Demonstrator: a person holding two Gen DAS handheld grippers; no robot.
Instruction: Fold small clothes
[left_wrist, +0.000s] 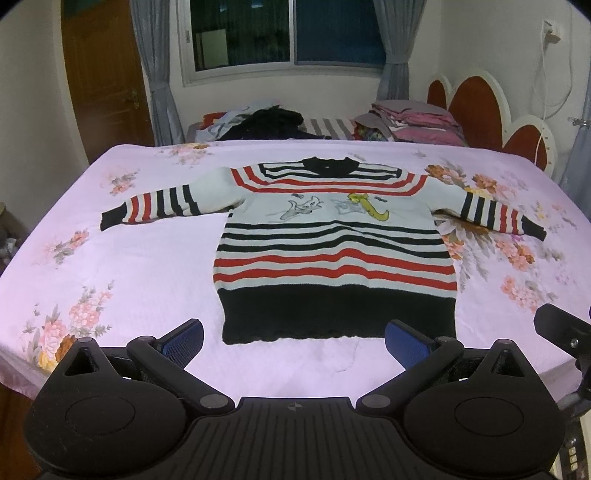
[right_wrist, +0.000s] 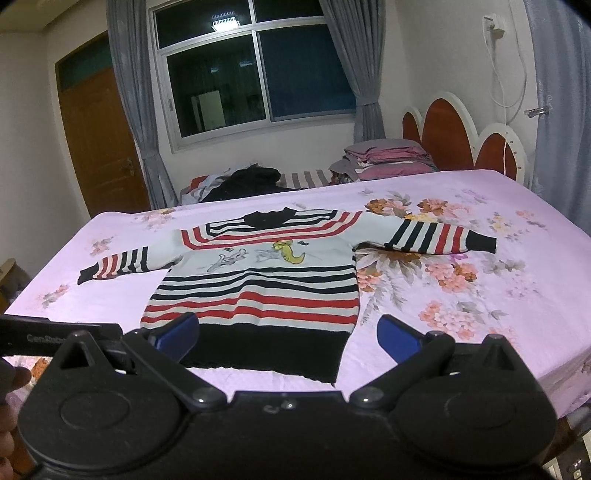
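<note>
Bedroom bed (left_wrist: 147, 266), pink floral sheet: striped sweater (left_wrist: 332, 251) lies flat at its centre, sleeves spread for folding; left tongs (left_wrist: 293, 341) wide, empty, squared to the hem; right tongs (right_wrist: 288, 338) wide, empty, their view alone showing a hand (right_wrist: 11, 384) at left.

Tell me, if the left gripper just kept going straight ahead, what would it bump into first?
Probably the sweater's black hem, which lies flat on the bed straight ahead of the open left gripper; depth is hard to judge.

one striped sweater (left_wrist: 334, 254), two open grippers, two clothes piles
</note>
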